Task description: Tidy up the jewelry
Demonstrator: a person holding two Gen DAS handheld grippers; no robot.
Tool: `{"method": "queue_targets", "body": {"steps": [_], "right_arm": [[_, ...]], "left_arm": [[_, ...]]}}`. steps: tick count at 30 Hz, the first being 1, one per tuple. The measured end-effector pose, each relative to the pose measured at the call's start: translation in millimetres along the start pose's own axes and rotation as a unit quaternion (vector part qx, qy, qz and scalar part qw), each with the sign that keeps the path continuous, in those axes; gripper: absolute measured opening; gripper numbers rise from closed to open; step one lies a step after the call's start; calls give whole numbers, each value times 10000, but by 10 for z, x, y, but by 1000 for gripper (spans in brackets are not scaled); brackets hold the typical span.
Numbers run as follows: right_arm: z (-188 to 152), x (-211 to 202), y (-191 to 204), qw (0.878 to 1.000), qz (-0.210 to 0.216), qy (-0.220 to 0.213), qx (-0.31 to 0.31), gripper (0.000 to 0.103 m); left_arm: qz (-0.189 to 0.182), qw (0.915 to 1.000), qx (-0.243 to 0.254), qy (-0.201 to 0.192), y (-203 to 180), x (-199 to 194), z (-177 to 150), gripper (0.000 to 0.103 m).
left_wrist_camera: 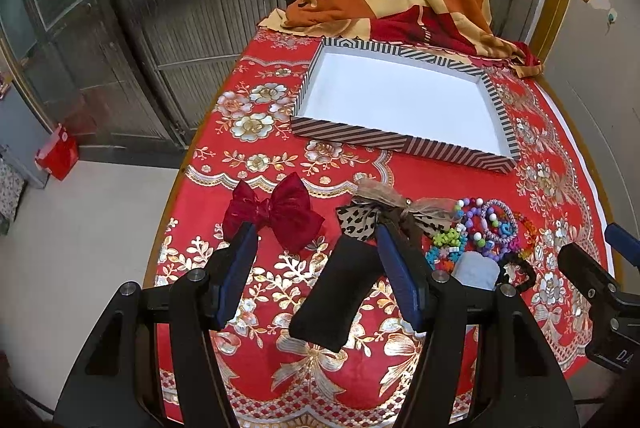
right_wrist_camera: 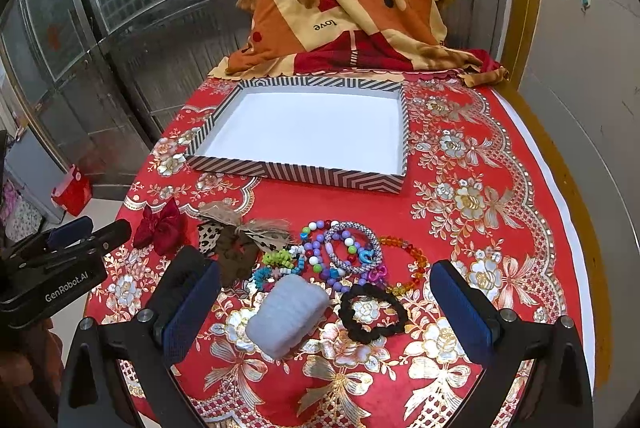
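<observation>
We find the striped tray point(right_wrist_camera: 296, 177) empty at the far side of the red tablecloth point(right_wrist_camera: 500, 212), with the jewelry in a near row: red bow point(left_wrist_camera: 276, 214), leopard bow point(left_wrist_camera: 360, 222), tangled bead bracelets point(right_wrist_camera: 340, 252), pale roll point(right_wrist_camera: 286, 316), black scrunchie point(right_wrist_camera: 374, 312). The left gripper point(left_wrist_camera: 316, 260) stands wide over a black pouch point(left_wrist_camera: 340, 292); the right gripper point(right_wrist_camera: 326, 302) stands wide around the roll. We judge interlocked bracelets likely to drag neighbours off when lifted.

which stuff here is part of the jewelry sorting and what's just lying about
Part of the job:
striped box, still bare inside
bead bracelets
red bow
leopard bow
black hair tie
black pouch
pale blue roll

Just lying about:
orange blanket
red bag on the floor
</observation>
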State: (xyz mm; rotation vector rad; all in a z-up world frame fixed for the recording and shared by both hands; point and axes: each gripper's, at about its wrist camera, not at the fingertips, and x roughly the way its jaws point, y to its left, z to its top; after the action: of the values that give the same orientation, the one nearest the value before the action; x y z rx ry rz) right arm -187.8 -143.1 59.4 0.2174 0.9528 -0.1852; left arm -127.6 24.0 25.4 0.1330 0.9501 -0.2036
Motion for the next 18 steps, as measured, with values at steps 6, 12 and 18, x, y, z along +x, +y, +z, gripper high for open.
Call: {"method": "queue_targets", "body": {"steps": [6, 12, 18], "right_arm": [[-10, 22, 4, 10000, 13, 44, -30, 103], [-6, 37, 0, 10000, 12, 63, -32, 103], [-3, 40, -10, 10000, 5, 65, -23, 103]], "left_arm": [[7, 10000, 10, 15, -15, 7, -34, 62], [-14, 10000, 30, 47, -36, 18, -31, 62], [-32, 10000, 48, 56, -55, 16, -12, 62]]}}
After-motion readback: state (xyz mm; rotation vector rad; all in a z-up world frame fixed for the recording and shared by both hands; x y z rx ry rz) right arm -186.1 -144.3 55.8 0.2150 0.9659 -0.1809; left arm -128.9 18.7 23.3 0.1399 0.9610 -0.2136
